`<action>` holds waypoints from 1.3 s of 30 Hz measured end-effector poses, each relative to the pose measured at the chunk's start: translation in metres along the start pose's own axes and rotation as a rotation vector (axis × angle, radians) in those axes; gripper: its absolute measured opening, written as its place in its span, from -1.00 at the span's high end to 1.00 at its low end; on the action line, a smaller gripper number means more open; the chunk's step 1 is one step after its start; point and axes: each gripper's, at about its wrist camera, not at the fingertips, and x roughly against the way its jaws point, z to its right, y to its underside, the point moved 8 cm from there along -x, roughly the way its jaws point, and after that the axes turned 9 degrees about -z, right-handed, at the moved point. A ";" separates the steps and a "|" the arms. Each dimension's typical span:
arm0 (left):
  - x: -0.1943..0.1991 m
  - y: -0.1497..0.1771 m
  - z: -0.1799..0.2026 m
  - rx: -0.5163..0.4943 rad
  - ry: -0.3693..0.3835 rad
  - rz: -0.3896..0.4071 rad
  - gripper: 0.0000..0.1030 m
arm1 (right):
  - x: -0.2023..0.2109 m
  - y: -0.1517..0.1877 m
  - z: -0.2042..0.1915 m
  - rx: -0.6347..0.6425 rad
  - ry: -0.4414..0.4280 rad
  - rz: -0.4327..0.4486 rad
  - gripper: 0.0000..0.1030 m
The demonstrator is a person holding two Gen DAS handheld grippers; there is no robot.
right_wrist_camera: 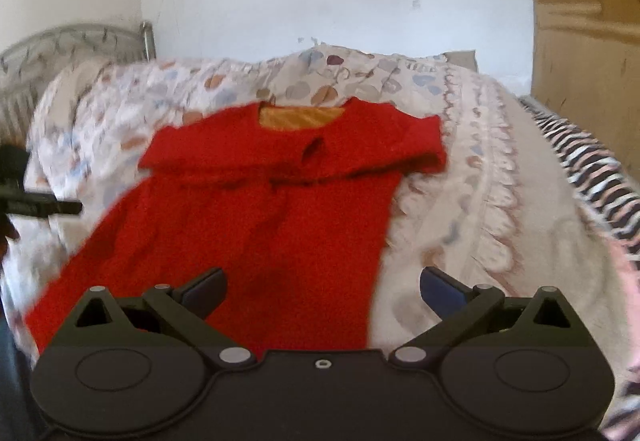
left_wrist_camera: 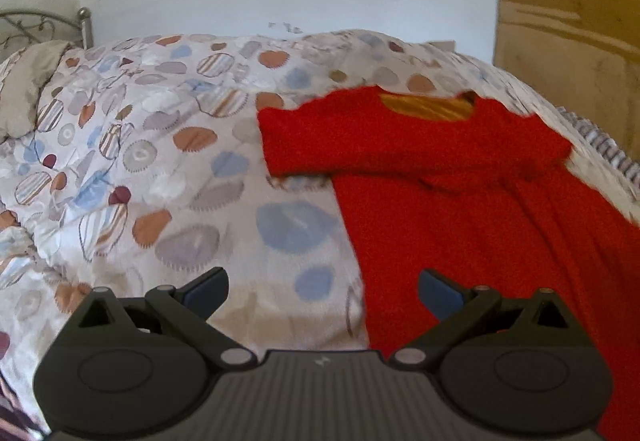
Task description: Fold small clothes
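A small red dress (left_wrist_camera: 472,201) lies flat on the patterned bedspread (left_wrist_camera: 160,161), its neck with a yellow lining at the far end and short sleeves spread to both sides. It also shows in the right wrist view (right_wrist_camera: 260,209). My left gripper (left_wrist_camera: 322,291) is open and empty, hovering over the dress's left lower edge. My right gripper (right_wrist_camera: 322,291) is open and empty, hovering over the dress's right lower edge. The left gripper's tip (right_wrist_camera: 44,207) shows at the left edge of the right wrist view.
A pillow (left_wrist_camera: 28,89) and a metal headboard (left_wrist_camera: 40,21) are at the far left. A white wall runs behind the bed. A wooden wardrobe (left_wrist_camera: 568,1) stands at the right. A striped blanket (right_wrist_camera: 592,177) lies along the bed's right edge.
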 end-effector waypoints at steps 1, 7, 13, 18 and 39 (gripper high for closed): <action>0.002 0.006 0.003 -0.017 0.002 -0.006 -0.99 | 0.006 0.007 0.000 0.025 0.018 0.000 -0.99; 0.012 0.038 0.014 -0.053 0.027 -0.065 -0.99 | 0.035 0.037 0.008 0.058 0.083 -0.010 -0.99; 0.029 0.051 0.010 -0.054 0.005 -0.072 -0.99 | 0.053 0.056 -0.006 0.143 0.079 -0.015 -0.99; 0.039 0.058 0.012 -0.074 -0.033 -0.075 -0.99 | 0.064 0.083 -0.040 0.405 0.130 0.002 -0.99; 0.060 0.051 0.069 -0.132 0.114 -0.012 -0.99 | 0.028 0.132 -0.083 1.027 0.360 -0.011 -0.14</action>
